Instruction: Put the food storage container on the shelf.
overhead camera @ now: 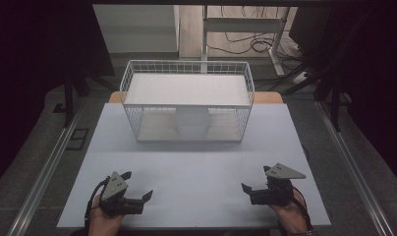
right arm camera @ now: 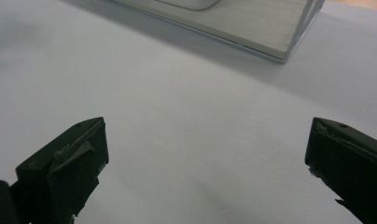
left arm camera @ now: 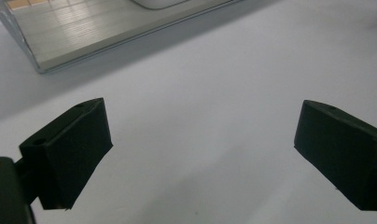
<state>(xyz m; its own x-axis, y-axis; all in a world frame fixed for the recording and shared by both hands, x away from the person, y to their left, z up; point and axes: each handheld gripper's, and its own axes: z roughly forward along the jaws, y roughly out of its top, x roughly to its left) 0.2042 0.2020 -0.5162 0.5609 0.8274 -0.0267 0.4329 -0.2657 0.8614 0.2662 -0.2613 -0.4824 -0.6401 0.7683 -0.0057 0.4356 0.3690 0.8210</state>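
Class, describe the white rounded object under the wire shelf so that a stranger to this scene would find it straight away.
Start at the white table, then look to its far end, where a white wire basket-like rack stands. On the rack's lower level, under its flat upper shelf, sits a white rounded object, roughly centred. It is the one curved, solid thing among straight wires and flat boards.

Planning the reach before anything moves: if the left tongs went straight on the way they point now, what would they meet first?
Probably the wire basket: the left tongs, open and empty, face its near corner across bare table. Depth is hard to judge.
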